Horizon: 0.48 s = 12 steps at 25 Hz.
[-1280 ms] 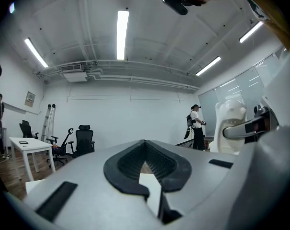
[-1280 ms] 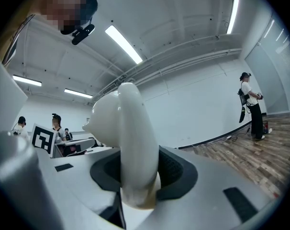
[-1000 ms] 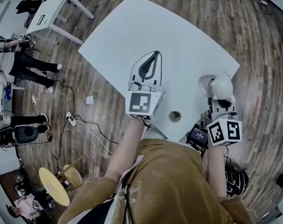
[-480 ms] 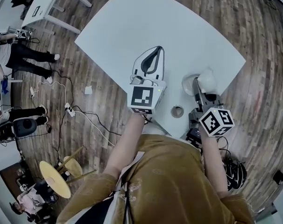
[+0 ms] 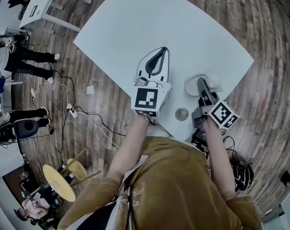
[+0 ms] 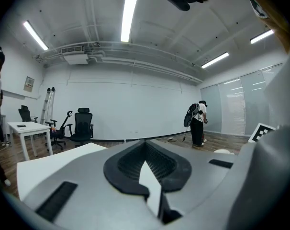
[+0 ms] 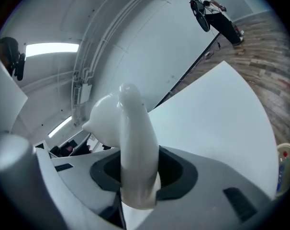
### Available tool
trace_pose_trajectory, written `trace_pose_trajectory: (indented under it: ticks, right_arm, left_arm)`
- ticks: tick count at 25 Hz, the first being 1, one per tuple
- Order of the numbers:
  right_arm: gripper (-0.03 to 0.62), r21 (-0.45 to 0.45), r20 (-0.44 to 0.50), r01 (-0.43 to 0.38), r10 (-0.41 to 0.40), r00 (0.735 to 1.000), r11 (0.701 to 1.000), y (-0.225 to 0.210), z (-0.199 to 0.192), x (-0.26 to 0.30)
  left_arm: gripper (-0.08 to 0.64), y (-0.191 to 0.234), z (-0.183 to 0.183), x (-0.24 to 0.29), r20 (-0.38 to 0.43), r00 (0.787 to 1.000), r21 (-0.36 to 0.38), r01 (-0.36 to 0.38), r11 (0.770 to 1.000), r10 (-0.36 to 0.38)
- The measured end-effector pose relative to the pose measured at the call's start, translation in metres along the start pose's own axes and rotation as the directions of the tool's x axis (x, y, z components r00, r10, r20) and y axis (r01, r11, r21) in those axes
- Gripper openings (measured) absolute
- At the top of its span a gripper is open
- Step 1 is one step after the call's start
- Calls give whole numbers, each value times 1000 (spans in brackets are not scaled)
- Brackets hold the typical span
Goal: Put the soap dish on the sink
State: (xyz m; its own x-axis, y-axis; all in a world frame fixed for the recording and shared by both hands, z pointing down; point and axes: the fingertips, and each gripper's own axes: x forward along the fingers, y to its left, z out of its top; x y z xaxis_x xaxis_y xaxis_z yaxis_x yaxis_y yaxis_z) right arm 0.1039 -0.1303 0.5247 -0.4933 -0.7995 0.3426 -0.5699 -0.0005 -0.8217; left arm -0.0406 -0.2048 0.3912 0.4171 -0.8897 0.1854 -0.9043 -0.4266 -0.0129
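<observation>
1. Holding a gripper in each hand over a white table [image 5: 150, 23], a person is seen in the head view. The left gripper [image 5: 158, 59] is closed and empty above the tabletop. The right gripper [image 5: 202, 86] clamps the white soap dish [image 5: 213, 79] near the table's right edge. A small round metal piece [image 5: 182, 114] lies on the table between the two grippers.
2. In the left gripper view, the left gripper [image 6: 146, 147] has its jaws pressed together with nothing between them. Beyond them are the table [image 6: 44, 162], a black office chair [image 6: 83, 126] and a person wearing a backpack [image 6: 197, 123].
3. In the right gripper view, the right gripper [image 7: 135, 155] has its jaws apart, pressing on the sides of the glossy soap dish [image 7: 130, 123], which juts out past them. The table [image 7: 217, 123] spreads behind.
</observation>
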Motion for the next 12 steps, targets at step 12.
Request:
trace_pose_trajectory:
  ticks: [12]
  right_arm:
    - [150,263,-100,0,27,995,965,-27,-32,27]
  left_arm:
    - [8,3,-15,10,-34,999,-26,-19,999,18]
